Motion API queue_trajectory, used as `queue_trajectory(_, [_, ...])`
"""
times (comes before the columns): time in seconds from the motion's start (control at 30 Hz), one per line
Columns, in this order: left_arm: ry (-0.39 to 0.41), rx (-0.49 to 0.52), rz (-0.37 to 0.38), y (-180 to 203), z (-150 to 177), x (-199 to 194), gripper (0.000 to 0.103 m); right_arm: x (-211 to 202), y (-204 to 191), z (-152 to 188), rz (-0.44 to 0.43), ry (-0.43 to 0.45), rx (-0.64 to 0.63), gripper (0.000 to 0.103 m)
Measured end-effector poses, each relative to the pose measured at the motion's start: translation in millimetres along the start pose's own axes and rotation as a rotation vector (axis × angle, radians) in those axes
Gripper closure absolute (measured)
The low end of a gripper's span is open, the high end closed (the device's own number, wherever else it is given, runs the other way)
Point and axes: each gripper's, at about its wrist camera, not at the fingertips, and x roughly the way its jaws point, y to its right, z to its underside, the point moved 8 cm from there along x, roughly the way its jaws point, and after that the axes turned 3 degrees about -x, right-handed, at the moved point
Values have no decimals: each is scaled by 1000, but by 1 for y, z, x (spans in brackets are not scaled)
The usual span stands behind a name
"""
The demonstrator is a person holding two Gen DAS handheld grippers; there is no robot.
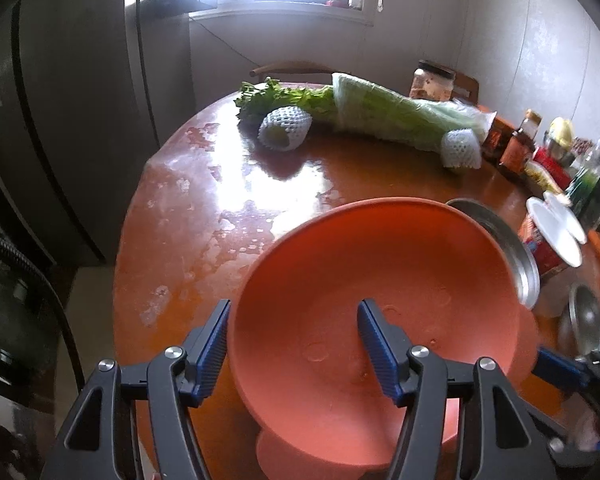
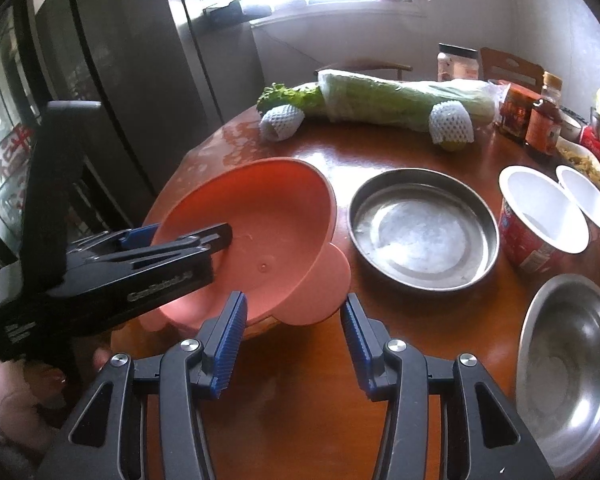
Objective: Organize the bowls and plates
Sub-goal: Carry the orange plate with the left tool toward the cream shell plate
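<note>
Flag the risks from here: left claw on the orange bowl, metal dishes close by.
1. The left claw straddles only the rim of the tilted orange bowl; whether the pads pinch it is unclear, so it may slip or swing.
2. The steel plate sits right beside the bowl's handle; a sideways move could knock it.
3. The open right claw hovers just under the bowl's near edge and could collide with it.
</note>
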Motion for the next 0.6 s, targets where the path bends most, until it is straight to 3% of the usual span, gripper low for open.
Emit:
queue_trajectory(0.2, [6,17,-40,-2,-2,6,40,-3,-21,2,-15,14,-91,52])
queue_trajectory(0.6, [1,4,-78,-18,-1,12,40,-2,-35,13,-49,-1,-129,52])
